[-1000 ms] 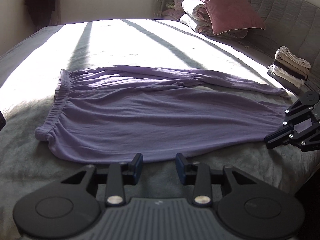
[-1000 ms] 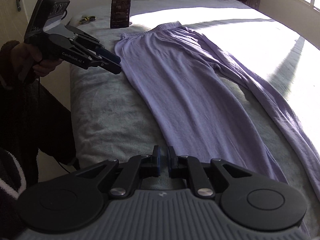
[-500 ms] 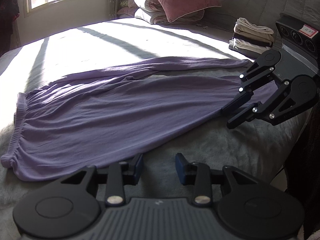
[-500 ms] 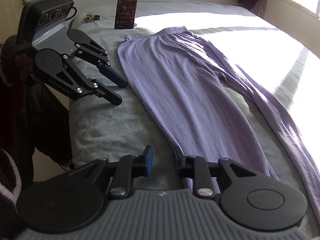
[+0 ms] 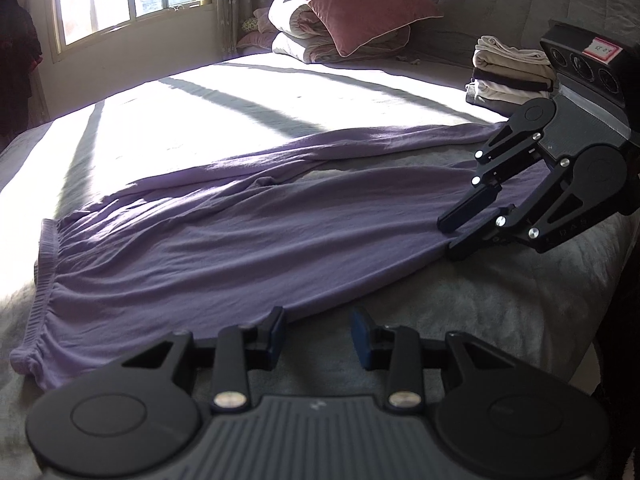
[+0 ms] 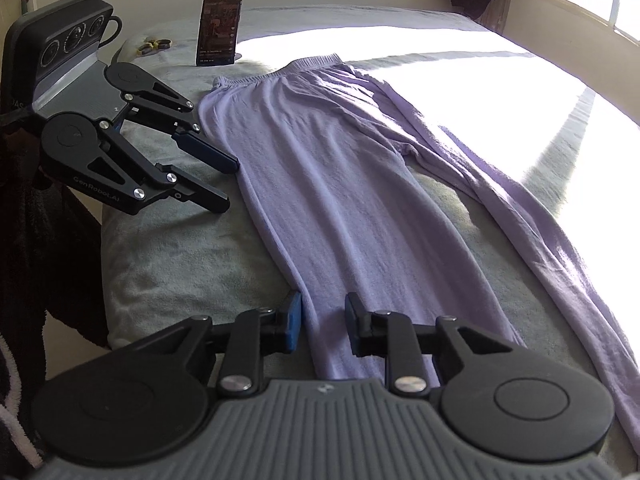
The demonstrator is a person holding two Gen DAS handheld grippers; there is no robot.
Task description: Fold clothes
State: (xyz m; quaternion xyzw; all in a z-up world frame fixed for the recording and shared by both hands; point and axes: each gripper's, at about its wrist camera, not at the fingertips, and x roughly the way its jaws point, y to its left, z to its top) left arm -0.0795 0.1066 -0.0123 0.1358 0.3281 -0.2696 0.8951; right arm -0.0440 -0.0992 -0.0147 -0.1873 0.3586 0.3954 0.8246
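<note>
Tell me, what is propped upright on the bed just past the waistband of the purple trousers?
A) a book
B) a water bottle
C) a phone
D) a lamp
C: a dark phone stands upright on the grey bed cover, just beyond the elastic waistband end of the purple trousers, its screen facing the right wrist camera.

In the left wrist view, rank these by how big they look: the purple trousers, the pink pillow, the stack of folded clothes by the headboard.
1. Purple trousers, by far the largest.
2. Pink pillow.
3. Stack of folded clothes, smallest.

The pillow and the stack lie farther from the camera, so their true sizes stay unsure.
</note>
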